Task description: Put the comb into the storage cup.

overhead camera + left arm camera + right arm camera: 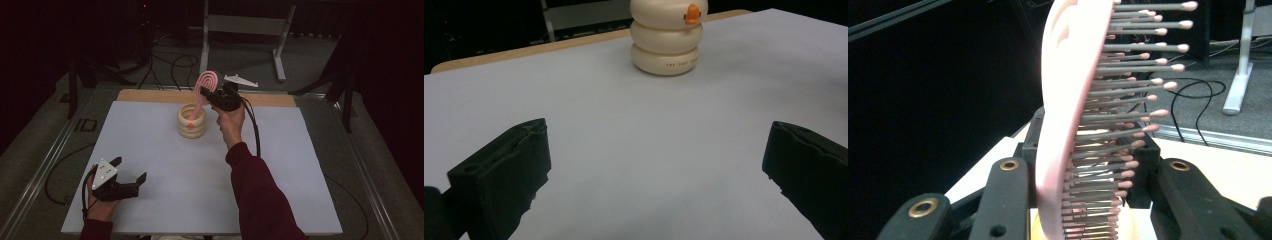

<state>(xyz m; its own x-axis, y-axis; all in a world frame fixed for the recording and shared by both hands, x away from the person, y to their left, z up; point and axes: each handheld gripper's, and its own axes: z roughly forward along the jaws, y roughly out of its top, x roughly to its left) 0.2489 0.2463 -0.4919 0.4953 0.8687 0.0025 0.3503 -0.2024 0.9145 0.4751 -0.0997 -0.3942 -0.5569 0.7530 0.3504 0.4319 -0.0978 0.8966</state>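
The right gripper (206, 95) is clenched on the pink plastic hairbrush with grey bristles (1073, 115), its handle reaching down into the cream ribbed round holder with an orange spot (191, 121) at the far middle of the pale grey mat (165, 165). The left gripper (131, 171) rests near the mat's front left corner, jaws spread apart and holding nothing.

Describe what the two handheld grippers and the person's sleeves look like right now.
Both are black. The left gripper carries a grey three-cornered plate dotted with small marks, and a black cable loops from it. Its jaws are blocky black pads. The right gripper trails a black cable too and shows brass-coloured rivets. The sleeves are dark red.
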